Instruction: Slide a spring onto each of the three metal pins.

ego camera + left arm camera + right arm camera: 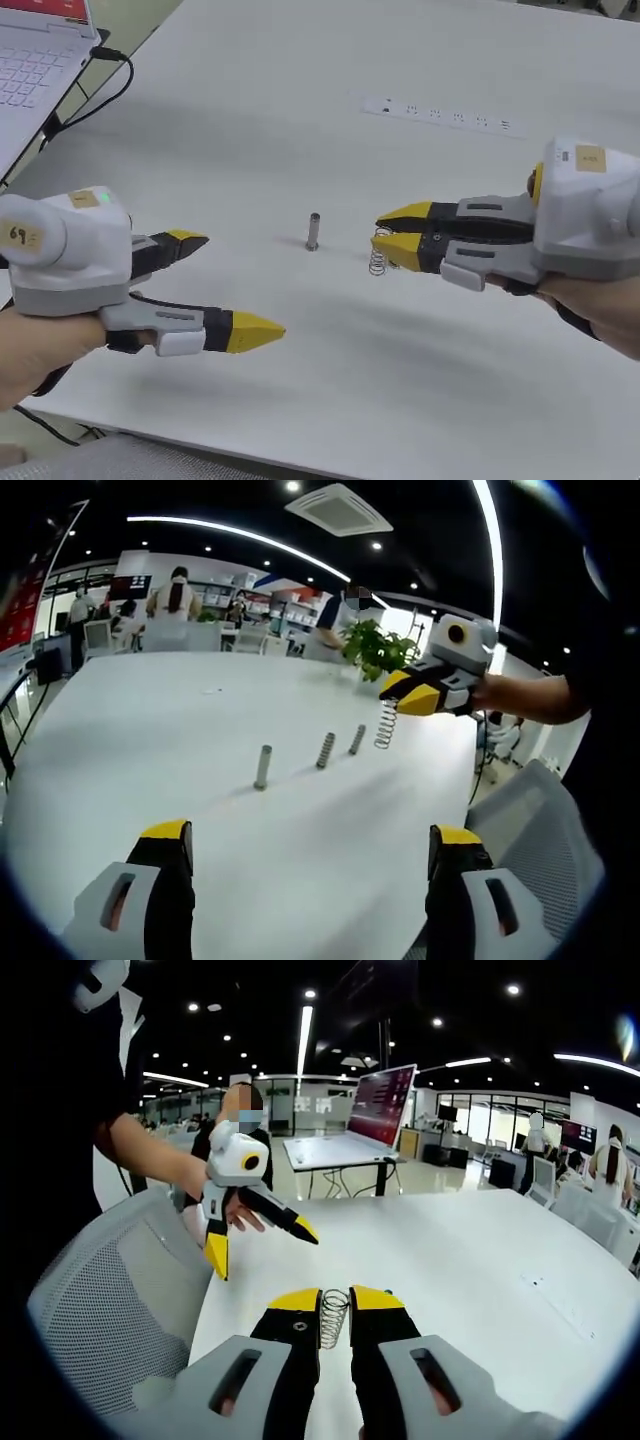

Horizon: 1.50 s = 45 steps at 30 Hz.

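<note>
A spring (pixel 333 1318) is pinched upright between the nearly closed jaws of the right gripper (pixel 335 1300), just right of the bare pin (pixel 313 231), seemingly for lowering over it. The left gripper (pixel 243 283) is held wide open and empty, left of the pin.

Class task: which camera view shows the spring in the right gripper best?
The right gripper view: the spring stands large, clamped by the right gripper, its coils distinct. The head view shows it partly hidden under the jaw tips. The left gripper view shows it small and far, hanging from them.
</note>
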### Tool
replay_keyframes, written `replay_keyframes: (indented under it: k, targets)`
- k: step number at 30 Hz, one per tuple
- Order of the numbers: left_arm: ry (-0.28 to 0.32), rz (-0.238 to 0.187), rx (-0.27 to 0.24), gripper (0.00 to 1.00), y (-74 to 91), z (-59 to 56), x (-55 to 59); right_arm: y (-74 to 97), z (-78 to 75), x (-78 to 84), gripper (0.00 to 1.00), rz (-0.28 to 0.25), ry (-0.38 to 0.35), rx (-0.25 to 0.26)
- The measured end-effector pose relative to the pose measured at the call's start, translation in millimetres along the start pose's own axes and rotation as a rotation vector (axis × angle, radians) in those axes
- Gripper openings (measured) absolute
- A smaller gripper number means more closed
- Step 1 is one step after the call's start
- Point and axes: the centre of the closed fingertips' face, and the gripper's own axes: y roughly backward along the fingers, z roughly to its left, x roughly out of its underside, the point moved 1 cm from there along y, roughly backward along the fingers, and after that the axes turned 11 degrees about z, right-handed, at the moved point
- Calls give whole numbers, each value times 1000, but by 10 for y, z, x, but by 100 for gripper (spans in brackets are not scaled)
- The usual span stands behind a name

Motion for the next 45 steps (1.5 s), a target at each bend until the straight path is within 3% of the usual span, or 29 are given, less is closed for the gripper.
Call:
replay_keyframes:
  k: [17, 24, 45]
  targets:
    - [18, 12, -6, 98, 1, 28, 28, -317, -321, -147, 8, -9, -4, 44]
    - [9, -2, 5, 98, -10, -1, 14, -421, -448, -197, 8, -10, -10, 75]
    - [-1, -26, 8, 98, 7, 30, -55, -744, -611, -214, 8, 8, -26, 108]
